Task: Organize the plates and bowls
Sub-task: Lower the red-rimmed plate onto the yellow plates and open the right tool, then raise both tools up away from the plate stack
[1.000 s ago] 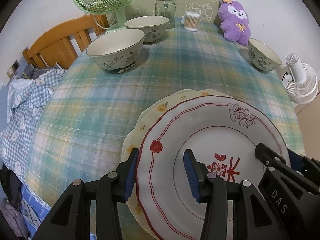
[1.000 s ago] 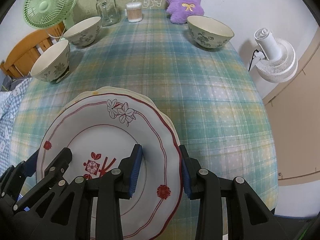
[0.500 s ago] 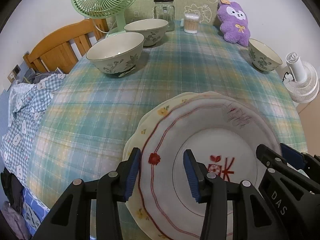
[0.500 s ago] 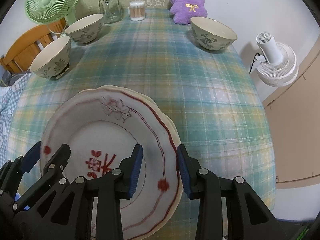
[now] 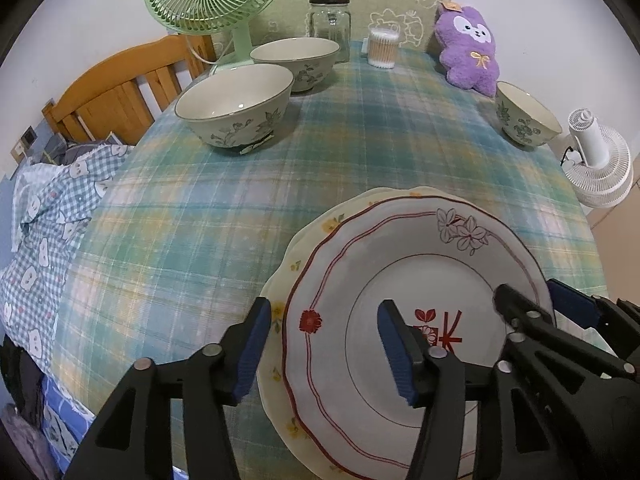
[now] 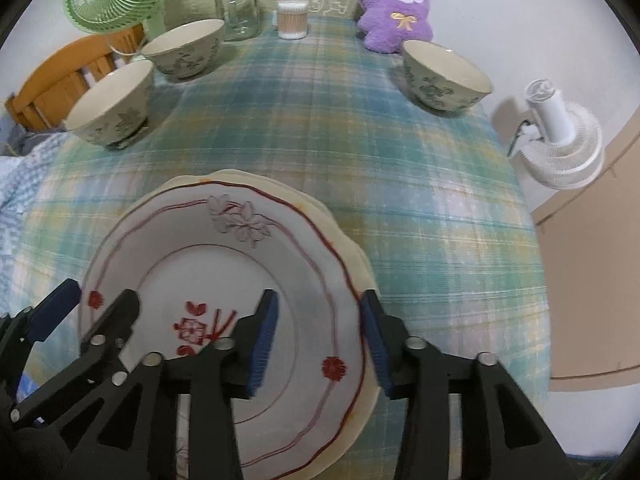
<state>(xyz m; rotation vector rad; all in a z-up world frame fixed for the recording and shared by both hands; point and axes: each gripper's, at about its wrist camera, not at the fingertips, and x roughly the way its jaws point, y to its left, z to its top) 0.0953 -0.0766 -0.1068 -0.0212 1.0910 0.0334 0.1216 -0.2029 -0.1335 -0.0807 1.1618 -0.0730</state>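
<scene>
**Left wrist view: both tools loosening around the stacked plates**

Left wrist view shows the bench (image 5: 248, 216), draped in a green and blue plaid cloth, filling most of the scene. At its near edge a white plate (image 5: 420, 312) with a red scalloped line, grey flowers and a red motif sits stacked on a cream plate (image 5: 280, 292) with small yellow flowers, whose rim peeks out on the left.

The left tool (image 5: 326, 346) straddles the left rim of both plates: one blue pad lies outside the cream rim, the other over the white plate's well. Its jaws have just been opening and stand apart, pressing on nothing. The right tool (image 6: 318, 346) does the same on the right rim, one pad inside the white plate and one just outside; its jaws have also just been opening, with the rim between them but not clamped.

Farther back, two cream bowls with grey floral prints, the nearer bowl (image 5: 236, 110) and the farther bowl (image 5: 296, 62), stand close together at the left. A third bowl (image 5: 524, 120) stands alone at the right edge.
</scene>
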